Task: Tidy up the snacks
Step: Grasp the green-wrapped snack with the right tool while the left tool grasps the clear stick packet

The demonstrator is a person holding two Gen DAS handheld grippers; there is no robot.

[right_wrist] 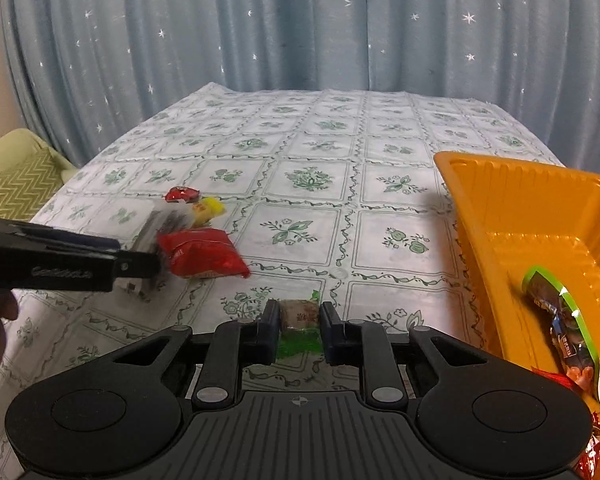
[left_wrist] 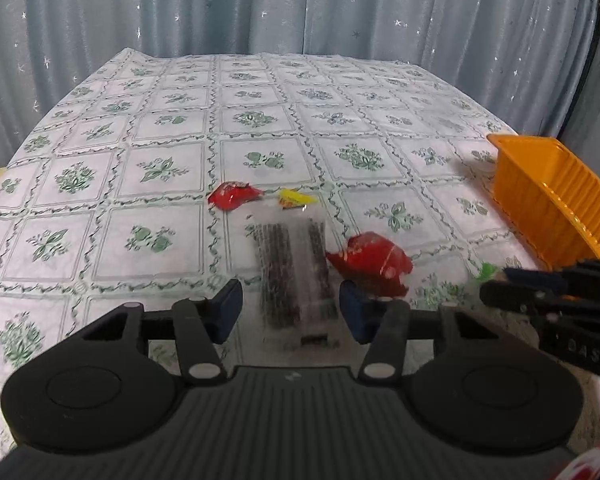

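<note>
The right tongs [right_wrist: 299, 330] clench a small green-edged snack [right_wrist: 299, 314], its label too blurred to read. The left tongs [left_wrist: 291, 312] stand released astride a clear packet of dark sticks [left_wrist: 292, 264] on the table [left_wrist: 140, 160]. A red bag [left_wrist: 370, 260] lies just beside. The orange tray [right_wrist: 500, 208], cut off at the edge, holds half-hidden snacks.

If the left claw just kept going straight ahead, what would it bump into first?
Most likely the clear packet of dark sticks lying between the left gripper fingers on the tablecloth. The red packet sits just to one side, though depth is uncertain.
</note>
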